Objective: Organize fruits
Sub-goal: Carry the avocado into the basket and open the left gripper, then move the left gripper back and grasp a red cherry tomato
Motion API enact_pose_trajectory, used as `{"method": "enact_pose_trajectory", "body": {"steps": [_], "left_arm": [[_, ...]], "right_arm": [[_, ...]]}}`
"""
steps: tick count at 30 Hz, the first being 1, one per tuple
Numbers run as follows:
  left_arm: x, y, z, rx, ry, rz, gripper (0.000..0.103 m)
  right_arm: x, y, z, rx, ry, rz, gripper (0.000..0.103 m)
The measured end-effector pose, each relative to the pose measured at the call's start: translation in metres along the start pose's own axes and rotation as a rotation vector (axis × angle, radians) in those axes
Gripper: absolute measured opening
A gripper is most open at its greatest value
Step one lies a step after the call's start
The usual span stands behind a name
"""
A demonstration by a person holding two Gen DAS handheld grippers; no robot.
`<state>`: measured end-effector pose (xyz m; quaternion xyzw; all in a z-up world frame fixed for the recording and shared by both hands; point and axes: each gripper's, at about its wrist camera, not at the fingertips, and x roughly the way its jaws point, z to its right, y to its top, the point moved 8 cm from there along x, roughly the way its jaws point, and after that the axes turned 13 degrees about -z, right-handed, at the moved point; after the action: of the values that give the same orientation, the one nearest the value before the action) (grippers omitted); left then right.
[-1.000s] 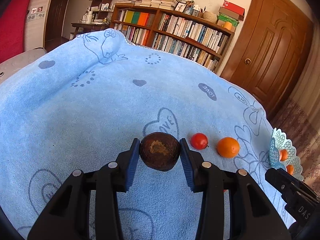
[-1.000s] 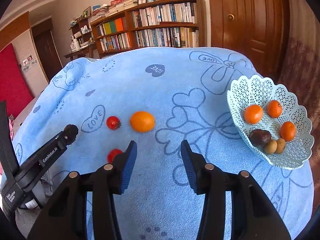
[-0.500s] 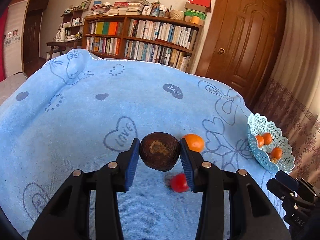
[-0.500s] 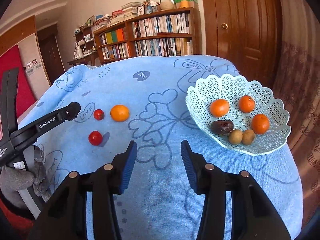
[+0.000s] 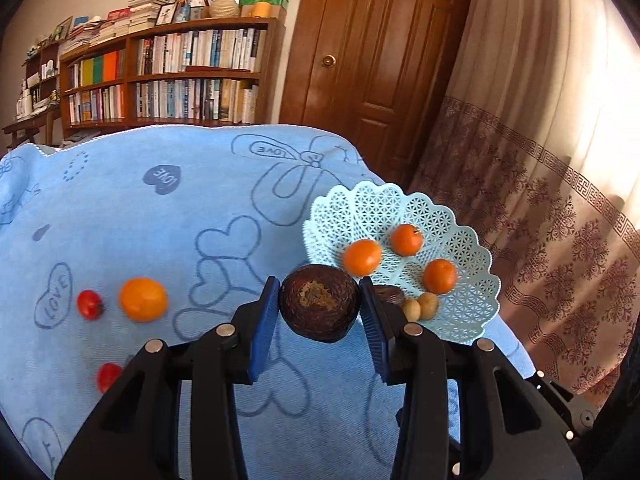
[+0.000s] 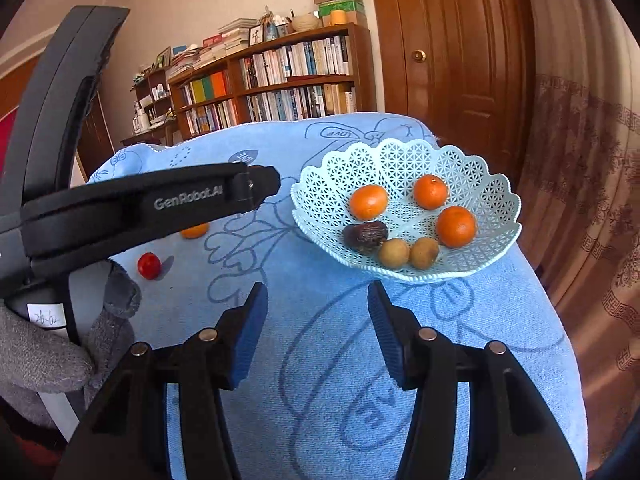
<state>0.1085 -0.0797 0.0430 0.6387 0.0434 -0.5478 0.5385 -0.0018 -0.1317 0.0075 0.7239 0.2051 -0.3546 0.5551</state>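
My left gripper is shut on a dark brown round fruit, held above the blue cloth just left of the pale blue lattice basket. The basket holds three oranges, a dark fruit and two small brown fruits. On the cloth lie an orange and two small red tomatoes. My right gripper is open and empty over the cloth in front of the basket. The left gripper's black body crosses the right wrist view.
The blue cloth covers a rounded table whose right edge drops off just past the basket. A bookshelf, a wooden door and a patterned curtain stand behind. A grey-gloved hand holds the left gripper.
The left gripper carried the brown fruit rightward, from near the loose orange and tomato to beside the basket. The right gripper drew closer to the basket, staying open.
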Motion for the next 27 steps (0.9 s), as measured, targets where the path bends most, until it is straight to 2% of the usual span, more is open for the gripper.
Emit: {"method": "enact_pose_trajectory", "body": {"steps": [7, 8, 9, 11, 12, 19, 27], "left_arm": [[0.025, 0.018, 0.04, 0.055, -0.101, -0.04, 0.043], [0.028, 0.019, 0.043, 0.065, -0.106, -0.046, 0.049], [0.028, 0.02, 0.045, 0.067, -0.108, -0.048, 0.062], [0.024, 0.023, 0.044, 0.058, -0.108, -0.022, 0.074], [0.021, 0.024, 0.042, 0.053, -0.104, -0.011, 0.077], [0.006, 0.021, 0.0, 0.011, -0.01, 0.002, 0.077], [-0.016, 0.015, -0.078, -0.094, 0.104, 0.005, 0.082]], "right_arm": [[-0.002, -0.005, 0.02, 0.043, -0.032, -0.005, 0.053], [-0.002, -0.004, 0.023, 0.055, -0.037, -0.006, 0.053], [-0.001, -0.004, 0.025, 0.065, -0.037, -0.01, 0.053], [-0.001, -0.005, 0.028, 0.075, -0.038, -0.014, 0.053], [-0.001, -0.005, 0.027, 0.073, -0.041, -0.015, 0.053], [0.0, 0.0, 0.005, 0.029, -0.017, -0.018, 0.053], [0.006, 0.006, -0.029, -0.032, 0.039, -0.044, 0.053]]}}
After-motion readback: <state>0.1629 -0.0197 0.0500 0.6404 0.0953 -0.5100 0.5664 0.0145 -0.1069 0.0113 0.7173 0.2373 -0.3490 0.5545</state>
